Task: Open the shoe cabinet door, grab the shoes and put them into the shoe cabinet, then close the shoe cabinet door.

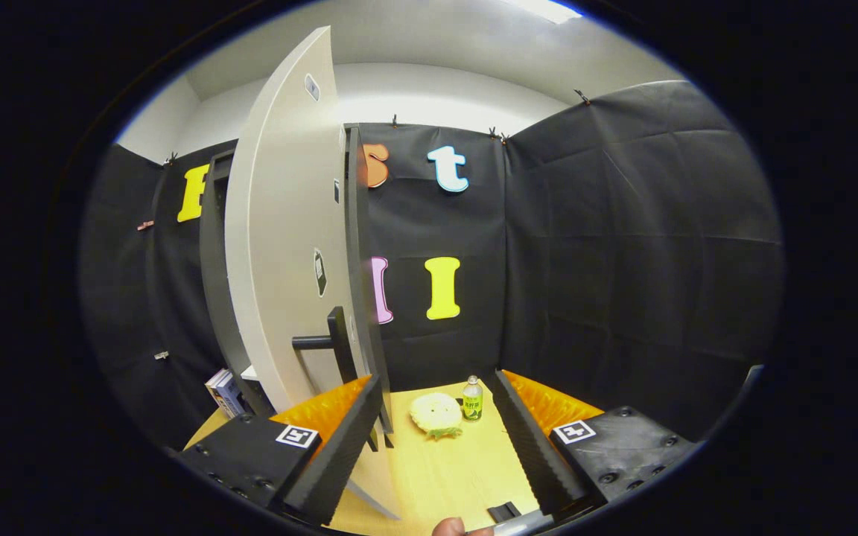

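Note:
The shoe cabinet stands to the left, and its pale grey door is swung open toward me, nearly edge-on. A black handle sticks out of the door just above my left fingertip. A pale yellow fluffy shoe lies on the wooden table, just ahead of the fingers and between them. My gripper is open with nothing in it. Its left finger sits right beside the door's lower edge; I cannot tell whether they touch.
A small bottle with a green label stands right of the shoe, touching or almost touching it. Books lean at the cabinet's foot on the left. Black cloth walls close in behind and to the right. A person's fingertip shows below the fingers.

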Available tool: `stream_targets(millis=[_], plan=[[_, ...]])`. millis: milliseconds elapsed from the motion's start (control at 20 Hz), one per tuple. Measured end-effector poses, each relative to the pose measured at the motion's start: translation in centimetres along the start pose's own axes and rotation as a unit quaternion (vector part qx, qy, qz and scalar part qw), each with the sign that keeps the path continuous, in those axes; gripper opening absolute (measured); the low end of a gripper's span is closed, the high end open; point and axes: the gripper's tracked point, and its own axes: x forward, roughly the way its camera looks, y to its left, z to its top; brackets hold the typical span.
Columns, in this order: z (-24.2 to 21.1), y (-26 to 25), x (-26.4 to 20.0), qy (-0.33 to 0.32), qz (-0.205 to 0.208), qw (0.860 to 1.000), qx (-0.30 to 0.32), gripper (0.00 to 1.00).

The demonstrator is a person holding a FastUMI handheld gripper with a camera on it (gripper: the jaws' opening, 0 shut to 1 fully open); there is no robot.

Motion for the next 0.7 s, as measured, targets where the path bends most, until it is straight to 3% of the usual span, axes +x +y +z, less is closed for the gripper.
stream_targets(millis=[700], plan=[[-1.5, 14.0, -2.1, -0.009, 0.025, 1.000, 0.008, 0.98]])
